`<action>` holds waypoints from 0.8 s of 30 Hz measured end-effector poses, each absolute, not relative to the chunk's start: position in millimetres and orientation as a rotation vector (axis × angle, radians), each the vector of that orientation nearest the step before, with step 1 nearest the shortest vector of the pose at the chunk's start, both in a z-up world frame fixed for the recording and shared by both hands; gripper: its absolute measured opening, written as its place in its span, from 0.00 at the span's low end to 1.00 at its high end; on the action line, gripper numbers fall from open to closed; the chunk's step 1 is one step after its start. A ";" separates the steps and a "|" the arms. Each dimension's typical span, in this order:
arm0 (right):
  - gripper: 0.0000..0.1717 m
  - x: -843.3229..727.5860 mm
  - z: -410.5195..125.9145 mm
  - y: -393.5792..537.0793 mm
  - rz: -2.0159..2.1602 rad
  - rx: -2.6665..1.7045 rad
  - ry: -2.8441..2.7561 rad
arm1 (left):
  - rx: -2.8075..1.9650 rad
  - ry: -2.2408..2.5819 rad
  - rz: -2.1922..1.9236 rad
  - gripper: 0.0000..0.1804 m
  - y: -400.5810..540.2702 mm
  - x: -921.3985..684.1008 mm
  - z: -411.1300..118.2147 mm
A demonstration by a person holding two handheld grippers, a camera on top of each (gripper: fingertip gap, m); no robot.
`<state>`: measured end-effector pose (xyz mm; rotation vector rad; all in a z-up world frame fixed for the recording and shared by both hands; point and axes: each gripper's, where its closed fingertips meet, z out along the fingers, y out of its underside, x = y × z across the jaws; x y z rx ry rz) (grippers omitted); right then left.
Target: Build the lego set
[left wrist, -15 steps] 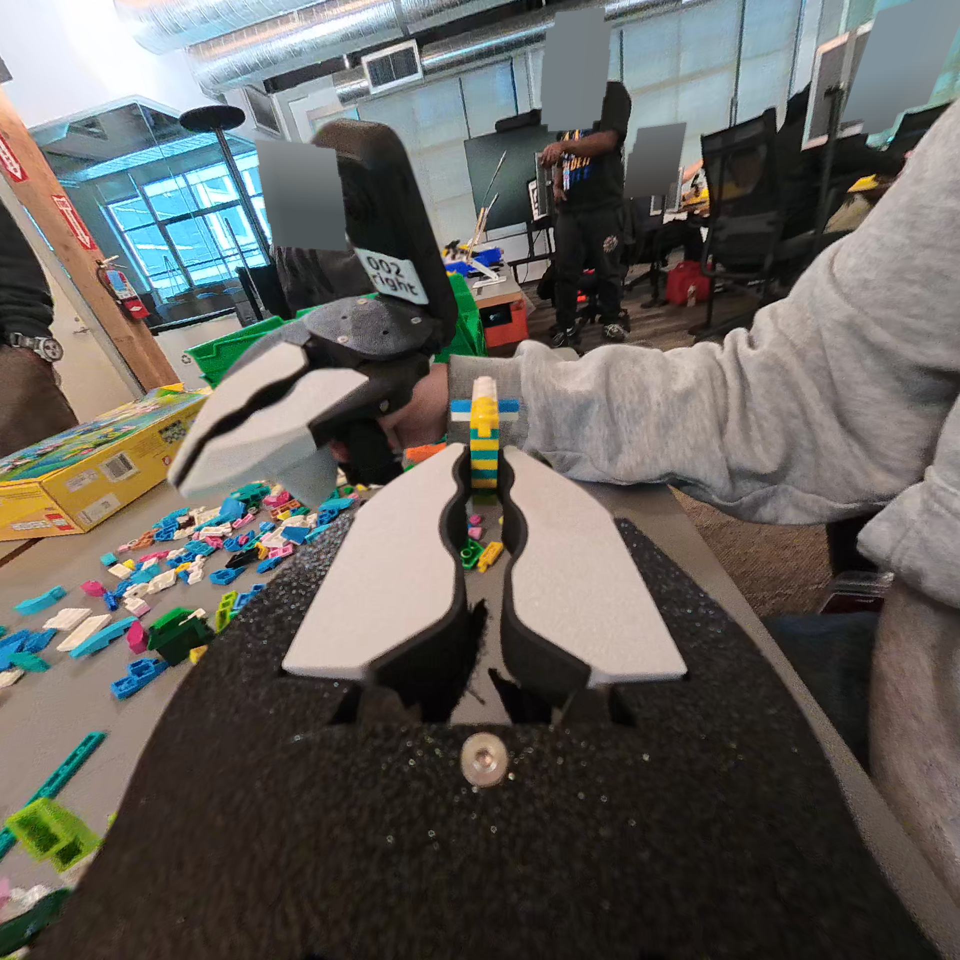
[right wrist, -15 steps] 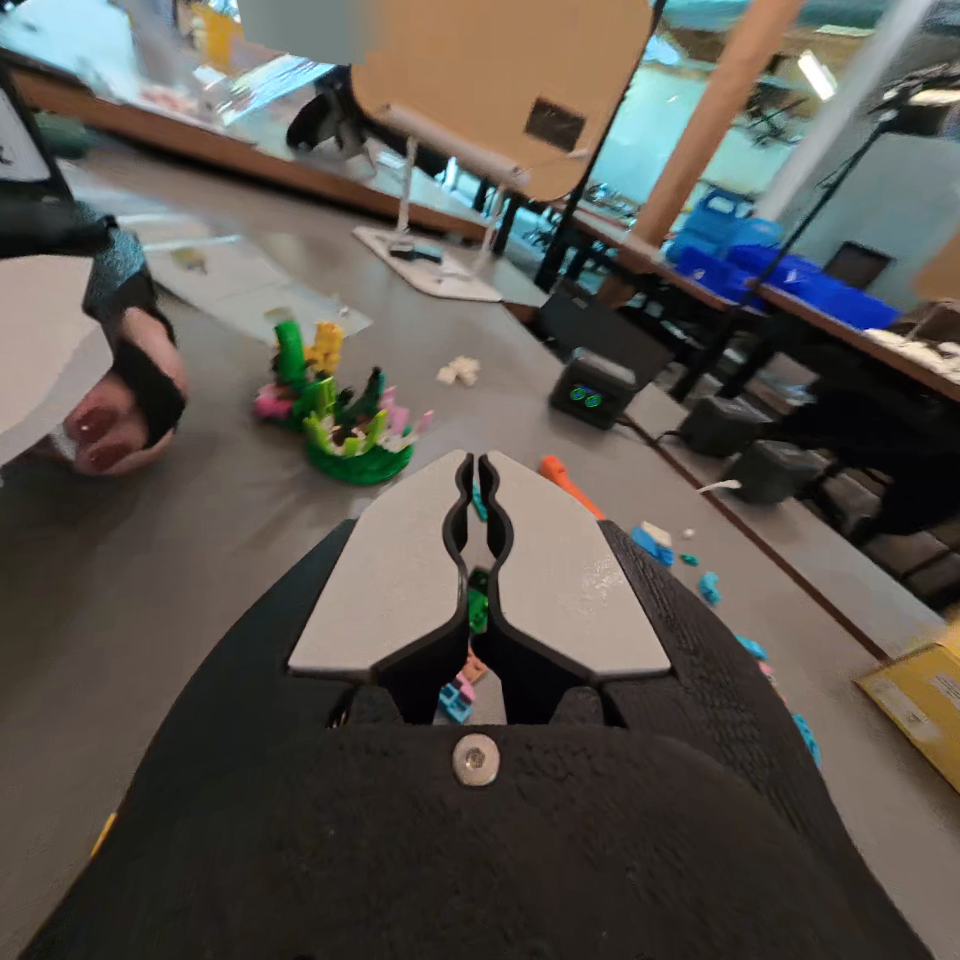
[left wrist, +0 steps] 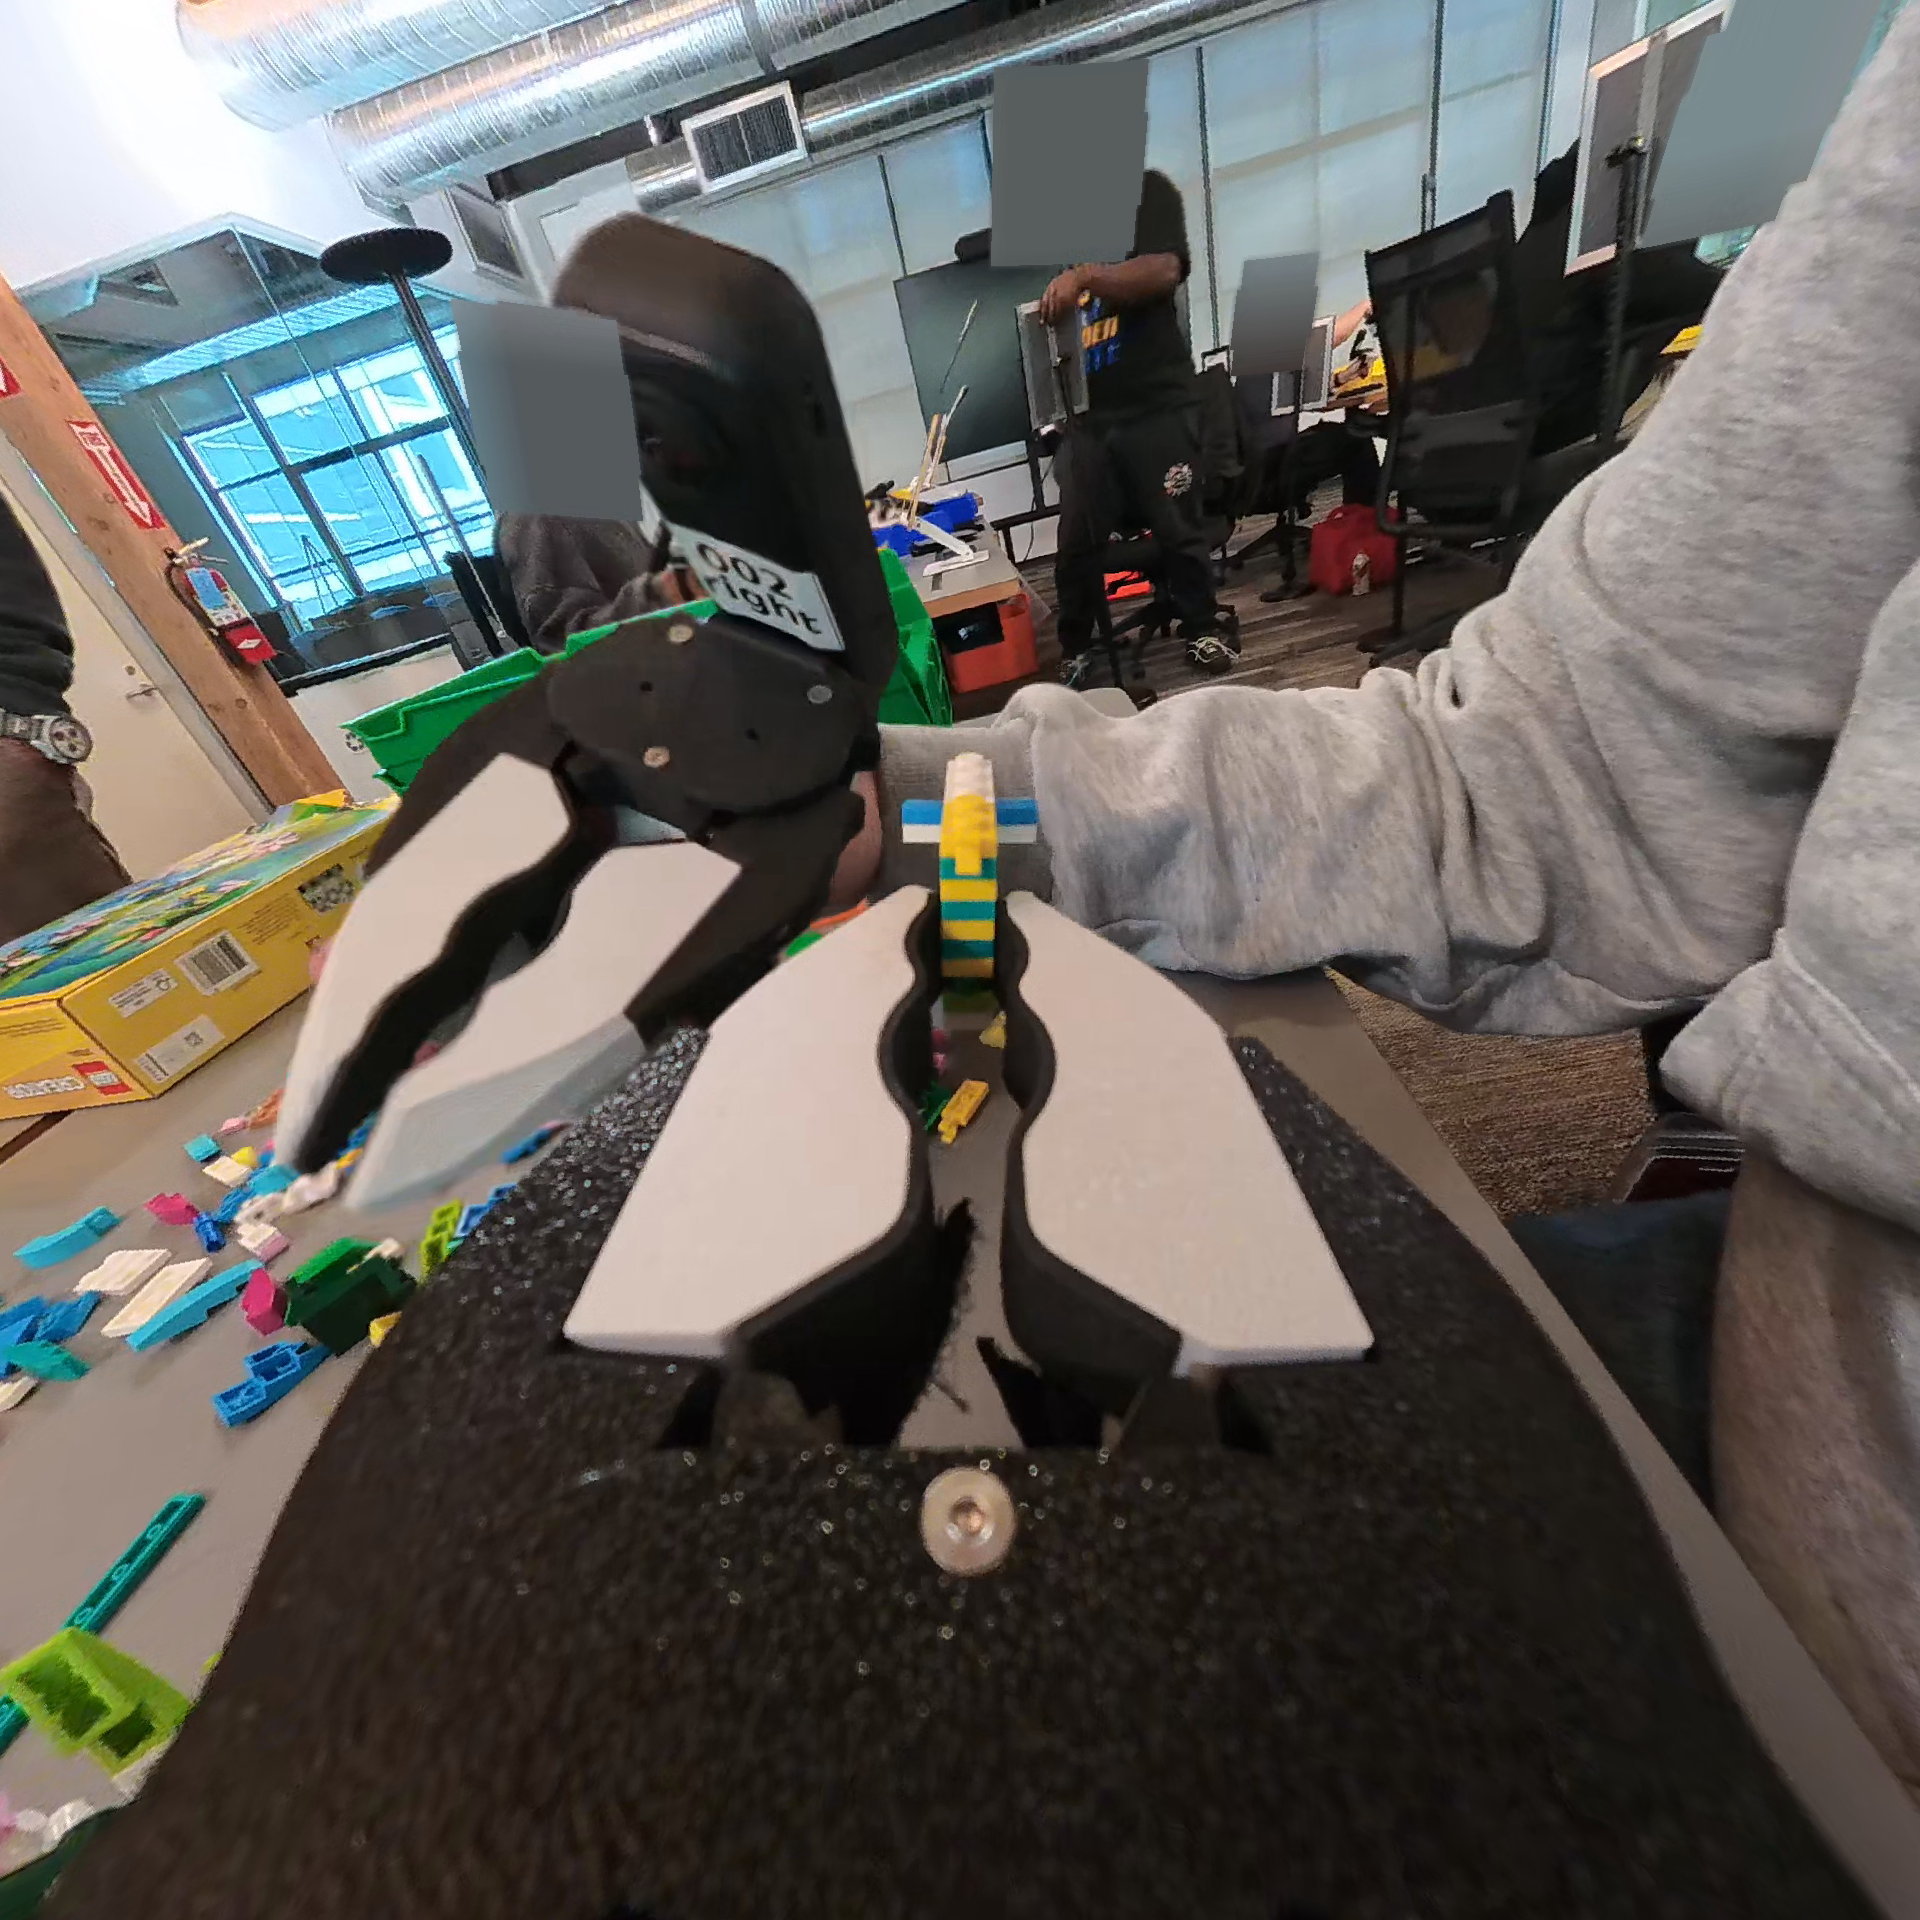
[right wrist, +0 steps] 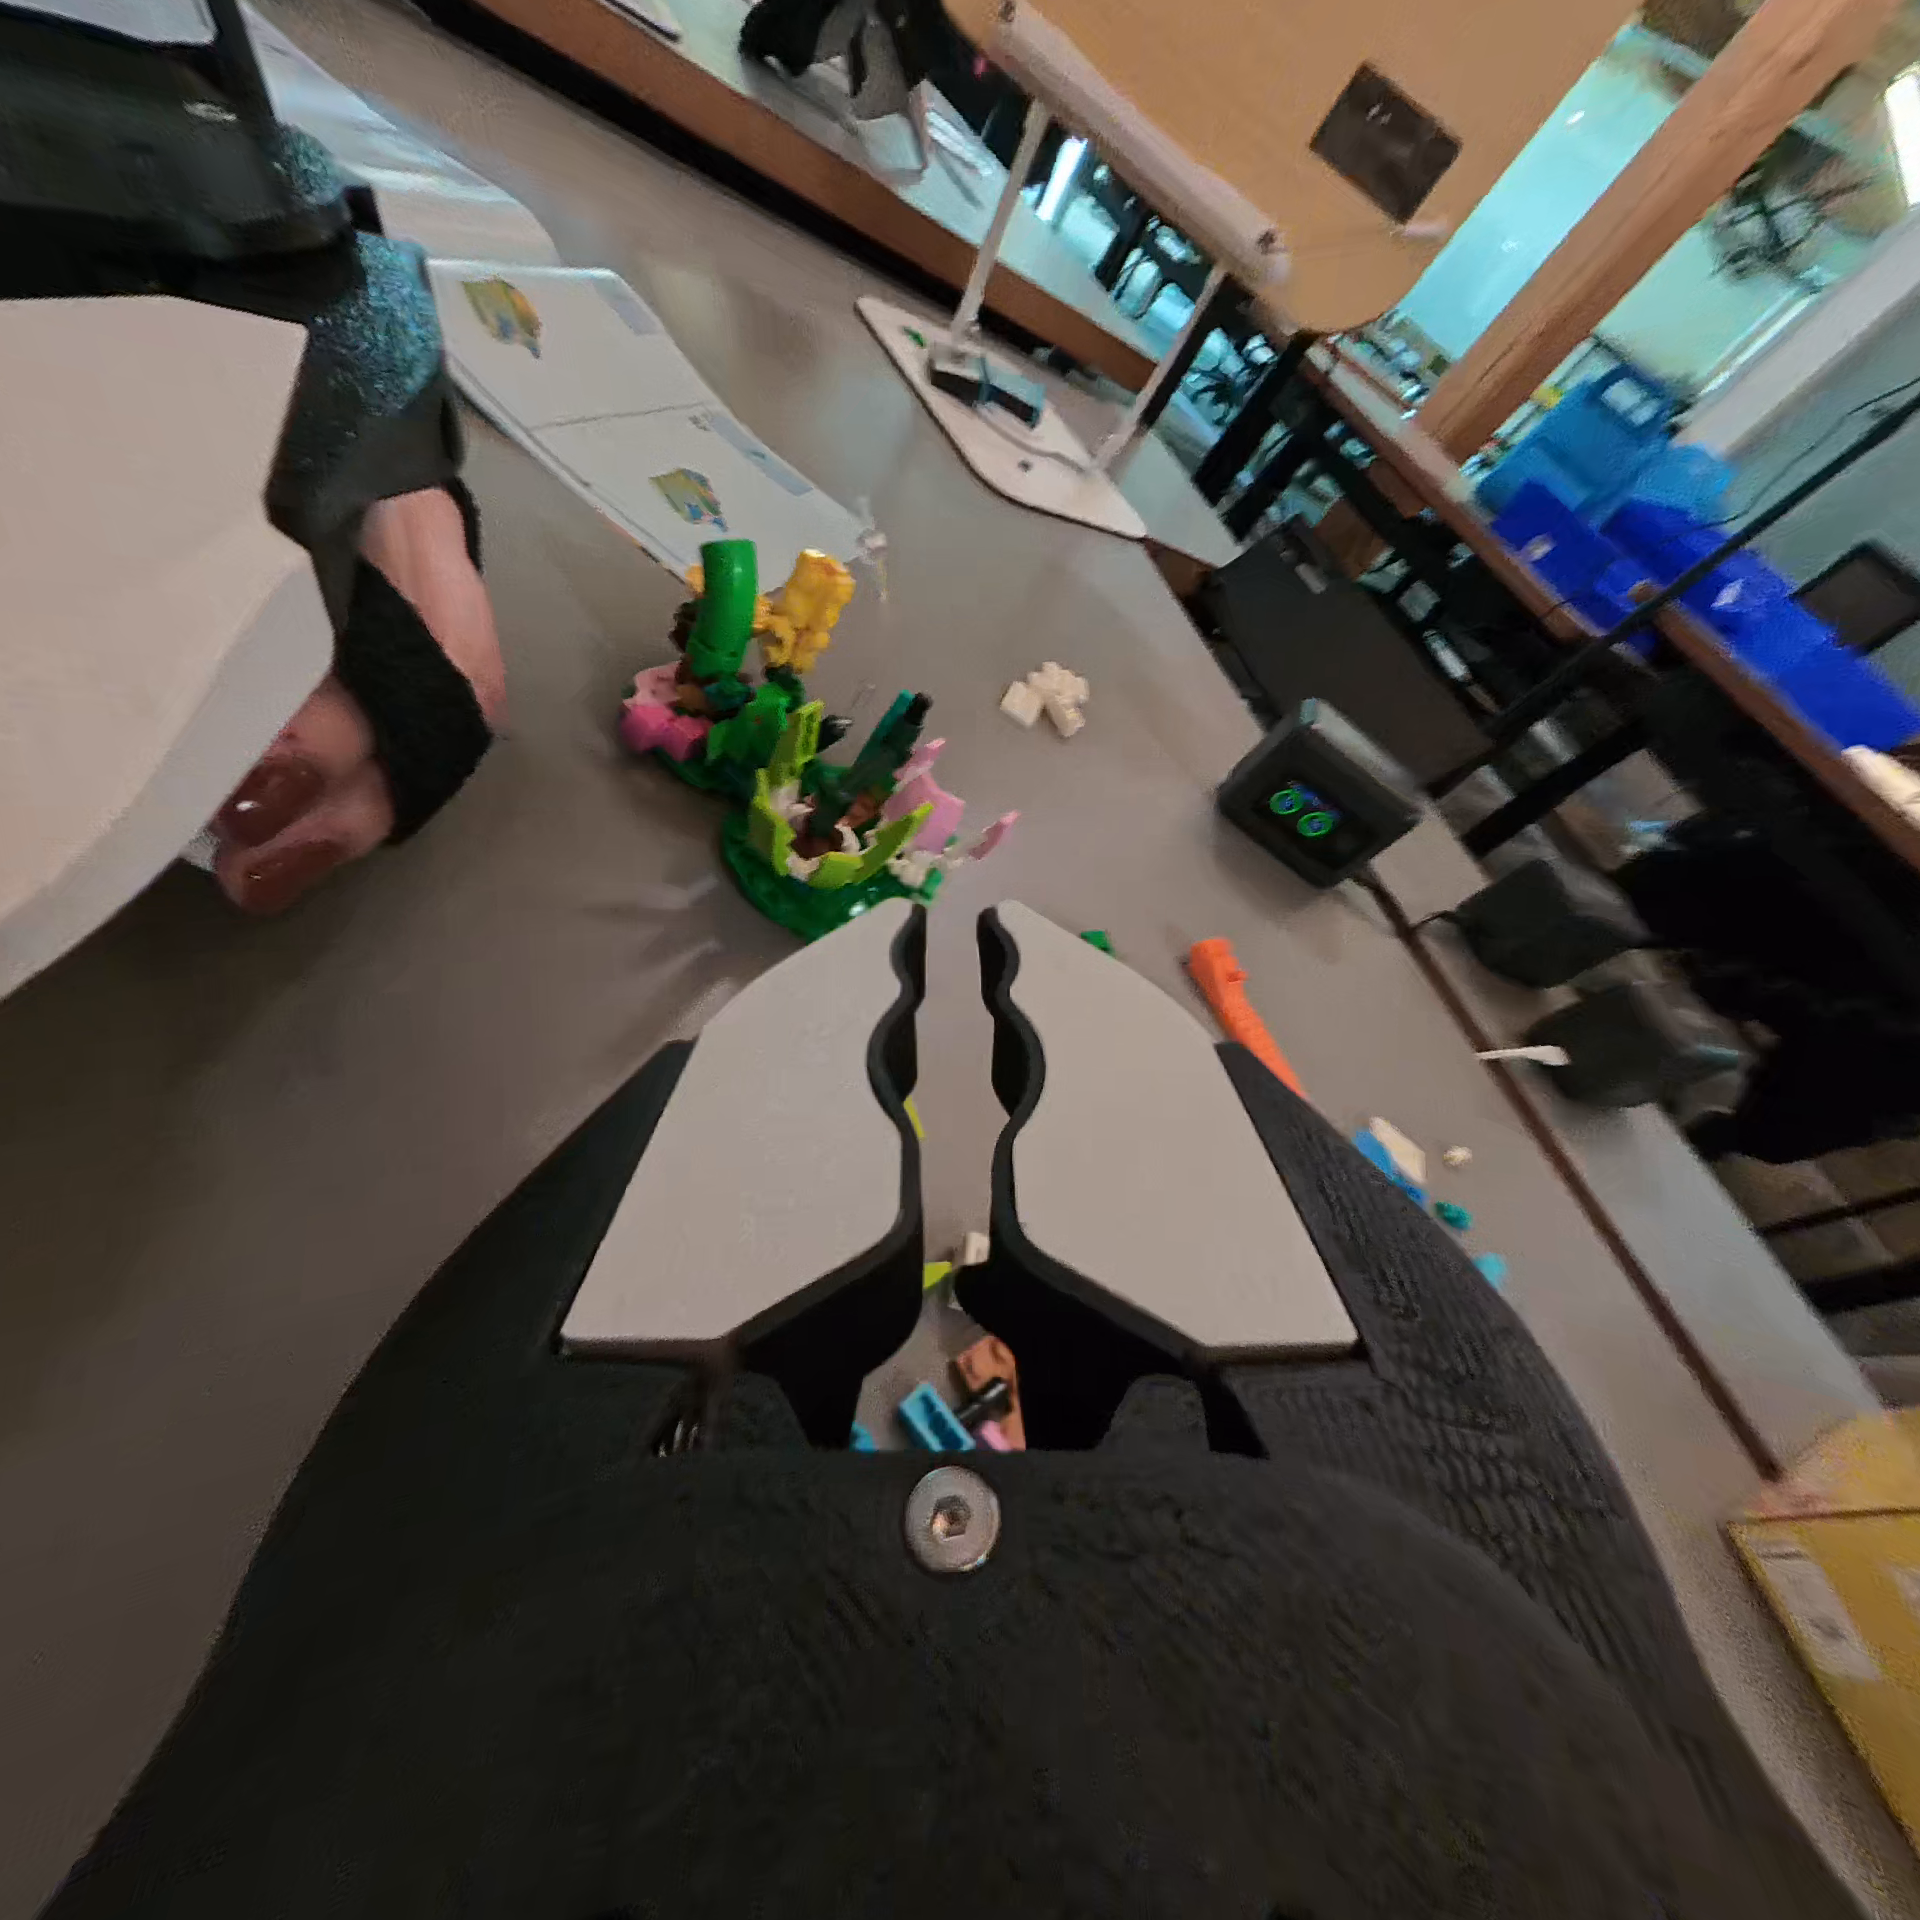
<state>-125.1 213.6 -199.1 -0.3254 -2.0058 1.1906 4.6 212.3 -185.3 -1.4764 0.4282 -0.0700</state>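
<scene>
My left gripper (left wrist: 966, 904) is shut on a slim stack of yellow and teal bricks (left wrist: 968, 883) with a blue and white cross piece and a white top, and holds it upright above the grey table (left wrist: 125, 1455). My right gripper (right wrist: 951, 920) is open with a narrow gap, and nothing is between its pads. In the left wrist view the right gripper (left wrist: 343, 1164) points down with its tips just above the loose bricks (left wrist: 156, 1278). A green, pink and yellow plant model (right wrist: 821, 821) stands just beyond its tips. My left gripper's finger (right wrist: 125, 582) shows at the far left.
A yellow toy box (left wrist: 177, 966) and a green bin (left wrist: 468, 717) stand at the back left. An open booklet (right wrist: 623, 436), a white brick cluster (right wrist: 1047, 698), an orange piece (right wrist: 1231, 997) and a small black device (right wrist: 1314, 795) lie on the table. People stand and sit behind. Across from one pair of fingers to the other is roughly 12 cm. To the small black device (right wrist: 1314, 795): right tips about 30 cm, left tips about 40 cm.
My right gripper's jaws have gone from shut to open, and it has dipped toward the loose bricks. My left gripper keeps its hold on the striped stack.
</scene>
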 end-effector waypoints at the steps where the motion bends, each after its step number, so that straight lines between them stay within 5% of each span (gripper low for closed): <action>1: 0.04 -127.6 -193.7 218.5 1.178 -0.335 -1.965 | -1.475 0.427 -0.074 0.05 212.1 4.4 -185.1; 10: 0.00 -145.6 -109.2 361.1 0.960 -0.845 -1.075 | -1.467 0.412 -0.092 0.05 211.2 2.6 -183.2; 24: 0.00 -148.4 -141.0 415.8 1.004 -1.246 -0.969 | -1.461 0.364 -0.120 0.05 211.5 -4.2 -180.3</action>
